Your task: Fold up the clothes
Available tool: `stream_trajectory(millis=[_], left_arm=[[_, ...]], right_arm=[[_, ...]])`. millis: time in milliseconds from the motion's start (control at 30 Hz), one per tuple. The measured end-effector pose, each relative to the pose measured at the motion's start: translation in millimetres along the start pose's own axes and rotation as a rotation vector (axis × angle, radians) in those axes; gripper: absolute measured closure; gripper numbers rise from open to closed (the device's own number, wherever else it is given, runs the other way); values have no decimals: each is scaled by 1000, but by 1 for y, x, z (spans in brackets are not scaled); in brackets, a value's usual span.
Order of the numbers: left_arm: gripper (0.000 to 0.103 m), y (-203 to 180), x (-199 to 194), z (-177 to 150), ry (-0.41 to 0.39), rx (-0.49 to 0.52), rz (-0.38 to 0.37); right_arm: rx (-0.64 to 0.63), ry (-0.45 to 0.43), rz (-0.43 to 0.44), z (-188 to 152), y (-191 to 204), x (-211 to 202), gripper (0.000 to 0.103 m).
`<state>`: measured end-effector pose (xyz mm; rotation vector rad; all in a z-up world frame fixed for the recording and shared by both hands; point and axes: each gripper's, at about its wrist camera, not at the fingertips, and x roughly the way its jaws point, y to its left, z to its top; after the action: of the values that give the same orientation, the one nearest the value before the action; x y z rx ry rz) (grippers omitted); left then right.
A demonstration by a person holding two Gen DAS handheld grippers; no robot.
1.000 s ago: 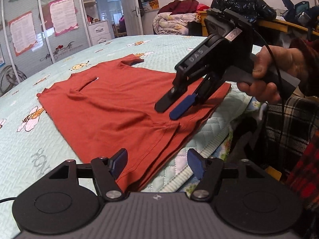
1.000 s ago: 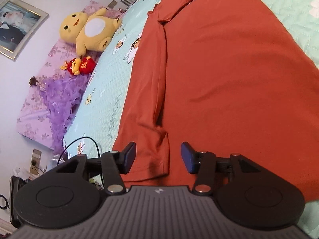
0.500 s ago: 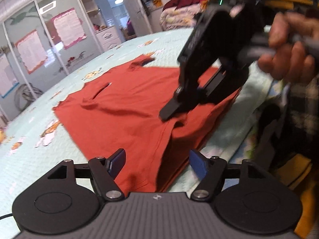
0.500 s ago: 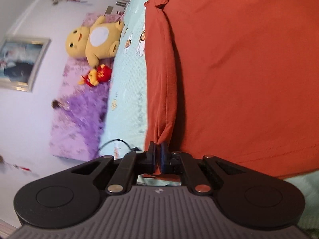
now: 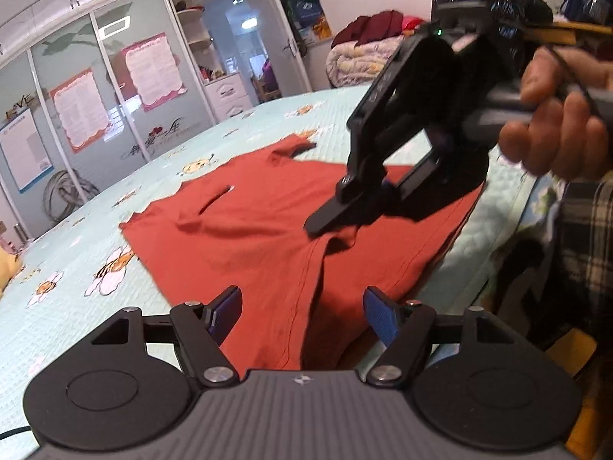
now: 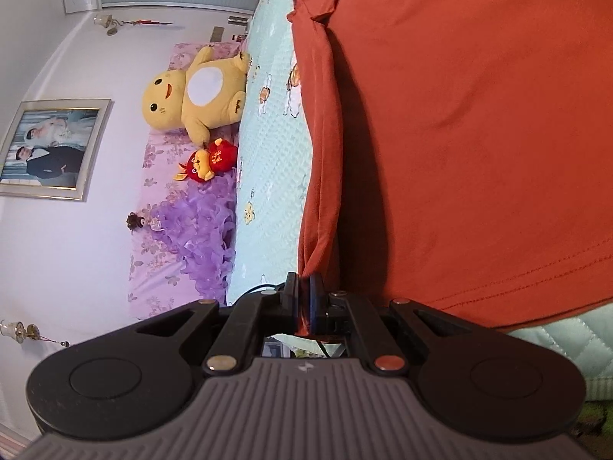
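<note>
Right gripper (image 6: 302, 301) jaws pinch shirt (image 6: 459, 134) fold; left gripper (image 5: 302, 316) jaws gape.

The word "LOVE" stands as letters (image 5: 17, 100) on the wardrobe's glass door (image 5: 69, 115); poster print is too small to read.

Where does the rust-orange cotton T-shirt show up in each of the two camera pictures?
Left wrist view: the rust-orange cotton T-shirt lies across the middle, on the pale green quilted bedspread, reaching down between the open left gripper.
Right wrist view: it fills the upper right; its folded edge is pinched in the right gripper.
Shared landmark: the right gripper clamping the shirt's edge.
</note>
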<state>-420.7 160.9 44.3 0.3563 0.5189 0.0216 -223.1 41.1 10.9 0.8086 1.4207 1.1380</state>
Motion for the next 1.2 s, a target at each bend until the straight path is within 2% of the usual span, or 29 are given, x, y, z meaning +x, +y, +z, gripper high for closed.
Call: stream_trajectory(millis=[100,233,267,333,367,433,467,567,600,633,667,733,1100,1167,1200], left_arm=[[29,-3,14,2,39,47,59],[31,-8,27,-9,129,134,86],[33,-10,24,-12,129,154,86],[44,-11,20,-15,129,168,67],[47,-12,18,-15,128,172,58],[47,-16,16,-14,122,196,68],[46,-17,17,-14,119,209,75],[40,-18,20,-14,115,228,98],[39,-18,20,-13,113,230,104],[39,-18,20,-12,110,226,105],[39,-18,20,-11,106,222,107],[38,-18,19,-11,100,216,111],[35,-8,19,-7,58,123,146],[34,-9,20,-8,62,128,148],[33,-11,22,-9,69,139,142]], right_arm=[[7,8,6,-1,0,3,101],[4,11,-10,-4,0,4,101],[-6,10,-24,-4,-1,3,101],[-28,7,-60,-4,-4,1,101],[-45,3,-98,-3,-6,0,101],[-82,-4,-179,-4,-9,-2,101],[-87,-7,-193,-5,-11,-2,100],[-74,-27,-180,-6,-17,-6,96],[-65,-36,-164,-5,-19,-7,93],[-56,-43,-150,-4,-20,-8,83],[-54,-47,-149,-3,-20,-9,69],[-63,-51,-153,-2,-20,-9,63],[-127,18,-153,1,-10,18,64],[-127,26,-154,0,-10,21,83],[-117,26,-154,1,-12,20,88]])
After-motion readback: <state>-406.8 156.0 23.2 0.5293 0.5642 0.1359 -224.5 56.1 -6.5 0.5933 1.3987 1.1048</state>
